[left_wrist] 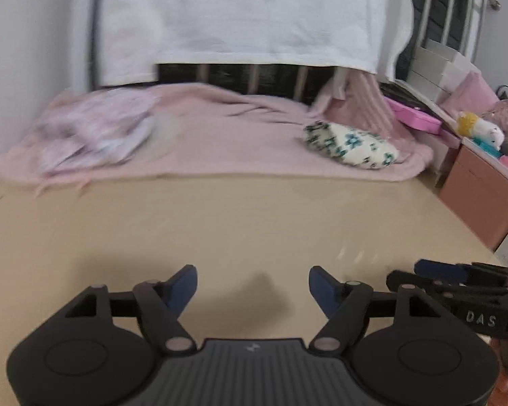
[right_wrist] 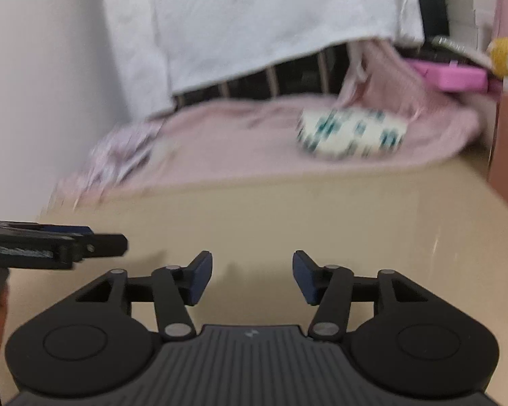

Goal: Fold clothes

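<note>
A crumpled pale pink patterned garment [left_wrist: 91, 132] lies at the far left on a pink blanket [left_wrist: 220, 145]; it also shows blurred in the right wrist view [right_wrist: 118, 155]. A folded white cloth with teal flowers [left_wrist: 350, 145] lies at the blanket's right, also in the right wrist view [right_wrist: 350, 132]. My left gripper [left_wrist: 253, 287] is open and empty above the beige surface [left_wrist: 220, 223]. My right gripper [right_wrist: 252, 277] is open and empty, beside the left one, and shows at the right edge of the left wrist view [left_wrist: 457, 277].
A white sheet [left_wrist: 240, 13] hangs over a barred bed frame at the back. A white wall [left_wrist: 27, 67] stands at the left. To the right are a brown box [left_wrist: 481, 196], a pink box [left_wrist: 416, 118], a plush toy [left_wrist: 481, 128] and stacked white boxes [left_wrist: 440, 64].
</note>
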The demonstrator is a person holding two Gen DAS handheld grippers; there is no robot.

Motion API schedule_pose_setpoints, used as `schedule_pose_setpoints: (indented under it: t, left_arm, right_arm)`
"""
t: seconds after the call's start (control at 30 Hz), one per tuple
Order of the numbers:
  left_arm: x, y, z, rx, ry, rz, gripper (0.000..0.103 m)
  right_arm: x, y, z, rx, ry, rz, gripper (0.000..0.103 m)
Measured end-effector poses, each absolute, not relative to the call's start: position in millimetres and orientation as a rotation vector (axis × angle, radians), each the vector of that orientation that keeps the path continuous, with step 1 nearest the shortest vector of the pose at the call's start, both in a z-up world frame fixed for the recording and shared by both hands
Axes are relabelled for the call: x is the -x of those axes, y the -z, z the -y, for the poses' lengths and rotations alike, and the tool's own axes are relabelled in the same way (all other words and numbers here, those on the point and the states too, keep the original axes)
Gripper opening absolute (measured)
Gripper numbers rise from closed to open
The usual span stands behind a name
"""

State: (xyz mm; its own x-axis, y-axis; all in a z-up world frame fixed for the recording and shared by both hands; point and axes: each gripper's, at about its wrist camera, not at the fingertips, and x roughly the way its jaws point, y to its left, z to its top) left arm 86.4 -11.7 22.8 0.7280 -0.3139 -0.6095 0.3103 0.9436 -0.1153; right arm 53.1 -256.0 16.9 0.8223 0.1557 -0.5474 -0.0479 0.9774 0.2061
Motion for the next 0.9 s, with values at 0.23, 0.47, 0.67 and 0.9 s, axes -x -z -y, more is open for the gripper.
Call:
schedule_pose_setpoints:
  t: [0.23,0.47,0.67,0.9]
  left_arm:
    - [-42.0,1.3,-30.5,0.054,0.285,-0.700,0.072]
    - [-19.0,8.0,-35.4,0.015,0.257,-0.655,0.081]
    - [-20.5,9.8,-35.5,0.021,0.202,-0.674,0.103]
    - [-21.9,11.2,-23.9,-0.061,0.146,-0.697,0.103]
  right_arm:
    - [-11.7,-0.2,190.4,-0.076,-0.066,-0.671,0.073]
    - [9.3,3.0,167.8,-0.039,0.019,-0.684,0.095]
    - [7.7,5.8,166.3,-0.029,0.059,-0.705,0.102]
    - [9.3,5.4,164.8,-0.038,0.075,-0.705,0.102]
